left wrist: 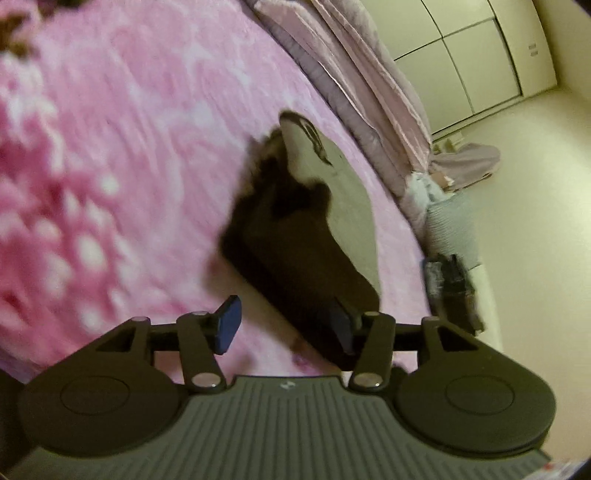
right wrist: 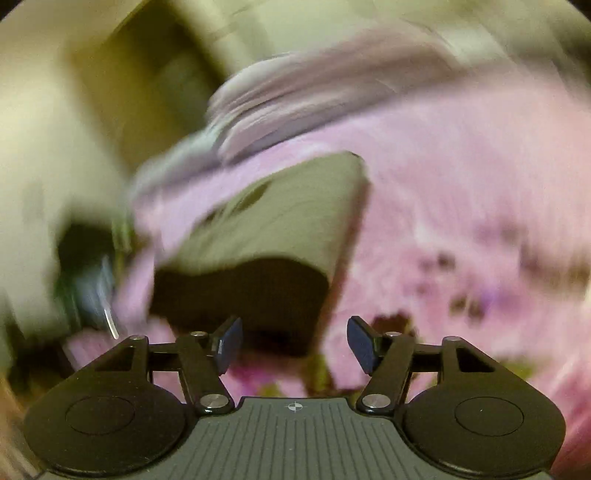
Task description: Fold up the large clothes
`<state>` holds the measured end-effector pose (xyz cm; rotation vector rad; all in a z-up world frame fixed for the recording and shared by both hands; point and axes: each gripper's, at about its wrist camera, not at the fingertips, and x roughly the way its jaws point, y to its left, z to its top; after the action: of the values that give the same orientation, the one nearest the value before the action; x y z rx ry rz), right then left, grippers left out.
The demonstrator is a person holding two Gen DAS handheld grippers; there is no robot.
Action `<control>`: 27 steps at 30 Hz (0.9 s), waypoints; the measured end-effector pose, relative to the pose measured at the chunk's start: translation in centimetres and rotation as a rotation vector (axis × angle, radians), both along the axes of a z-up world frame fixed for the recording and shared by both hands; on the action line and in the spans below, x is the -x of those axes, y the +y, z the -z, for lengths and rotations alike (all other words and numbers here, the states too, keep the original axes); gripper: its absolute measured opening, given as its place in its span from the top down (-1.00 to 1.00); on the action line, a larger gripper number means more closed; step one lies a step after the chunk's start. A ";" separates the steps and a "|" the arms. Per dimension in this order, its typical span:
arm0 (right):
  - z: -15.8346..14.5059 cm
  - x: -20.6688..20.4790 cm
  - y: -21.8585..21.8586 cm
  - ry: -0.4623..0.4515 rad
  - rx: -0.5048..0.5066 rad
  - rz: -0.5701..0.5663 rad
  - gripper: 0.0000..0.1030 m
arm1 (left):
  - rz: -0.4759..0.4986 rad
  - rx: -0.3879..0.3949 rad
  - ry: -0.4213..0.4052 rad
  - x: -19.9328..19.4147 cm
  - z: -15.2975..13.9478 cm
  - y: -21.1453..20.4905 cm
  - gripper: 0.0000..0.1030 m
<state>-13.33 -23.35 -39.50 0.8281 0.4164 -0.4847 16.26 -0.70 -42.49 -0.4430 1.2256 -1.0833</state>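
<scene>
A folded garment [left wrist: 317, 221], grey-beige on top with a dark brown part, lies on the pink flowered blanket [left wrist: 129, 147]. In the left wrist view my left gripper [left wrist: 286, 326] hovers over its near end, open; its right blue pad overlaps the dark part, nothing between the pads. In the right wrist view, heavily blurred, the same garment [right wrist: 280, 229] lies just ahead of my right gripper [right wrist: 293, 343], which is open and holds nothing.
A rolled lilac quilt [left wrist: 354, 92] lies along the bed's far side. Beyond it are pale wardrobe doors [left wrist: 472, 55] and floor [left wrist: 524, 184]. A dark object [left wrist: 450, 288] sits by the bed's edge. Another dark garment shows at the corner [left wrist: 18, 33].
</scene>
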 end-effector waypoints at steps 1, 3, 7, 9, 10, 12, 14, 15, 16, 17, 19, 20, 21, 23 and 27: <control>0.8 0.2 -1.4 -0.067 -0.112 0.043 -0.17 | -0.006 0.001 0.019 0.2 0.5 -0.6 0.07; 2.0 -0.5 -3.7 -0.112 -0.242 0.089 -0.17 | -0.030 0.014 0.057 0.5 1.5 -2.0 0.07; 3.9 -3.2 -6.3 -0.161 -0.343 0.082 -0.16 | -0.113 0.030 0.136 0.1 2.9 -3.7 0.14; 4.5 -4.5 -7.1 -0.196 -0.360 0.074 -0.01 | -0.139 0.031 0.150 -0.3 3.1 -4.5 0.39; 4.8 -5.1 -7.3 -0.200 -0.374 0.066 0.15 | -0.150 0.025 0.157 -0.6 3.3 -4.7 0.53; 5.0 -5.5 -6.7 -0.205 -0.367 0.073 0.31 | -0.156 0.024 0.156 -1.3 3.4 -5.0 0.67; 4.4 -5.6 -5.5 -0.206 -0.367 0.091 0.38 | -0.151 0.017 0.120 -2.1 2.7 -4.8 0.69; 4.2 -5.6 -4.6 -0.212 -0.388 0.105 0.39 | -0.149 0.016 0.091 -2.5 2.2 -4.6 0.69; 3.8 -5.4 -3.6 -0.218 -0.411 0.109 0.40 | -0.158 0.018 0.058 -3.0 1.7 -4.0 0.69; 3.6 -5.8 -2.0 -0.230 -0.432 0.100 0.40 | -0.172 0.016 0.017 -3.7 1.2 -3.4 0.69; 3.8 -7.6 0.2 -0.224 -0.462 0.059 0.39 | -0.211 0.009 -0.042 -5.2 0.6 -1.9 0.69; 4.0 -8.8 1.2 -0.196 -0.469 0.015 0.33 | -0.224 -0.001 -0.052 -6.0 0.5 -1.2 0.67; 4.1 -9.7 1.7 -0.163 -0.455 -0.016 0.27 | -0.219 -0.020 -0.049 -6.8 0.7 -0.8 0.60; 3.9 -10.2 1.4 -0.107 -0.400 -0.042 -0.01 | -0.205 -0.029 -0.004 -7.3 1.4 0.2 0.47; 2.9 -7.8 -2.6 -0.100 -0.311 0.063 -0.37 | -0.177 -0.011 0.036 -5.6 2.0 2.0 0.30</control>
<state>-5.50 -25.93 -42.44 1.1641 0.3785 -0.4404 21.89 1.35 -44.45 -0.5539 1.1994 -0.9205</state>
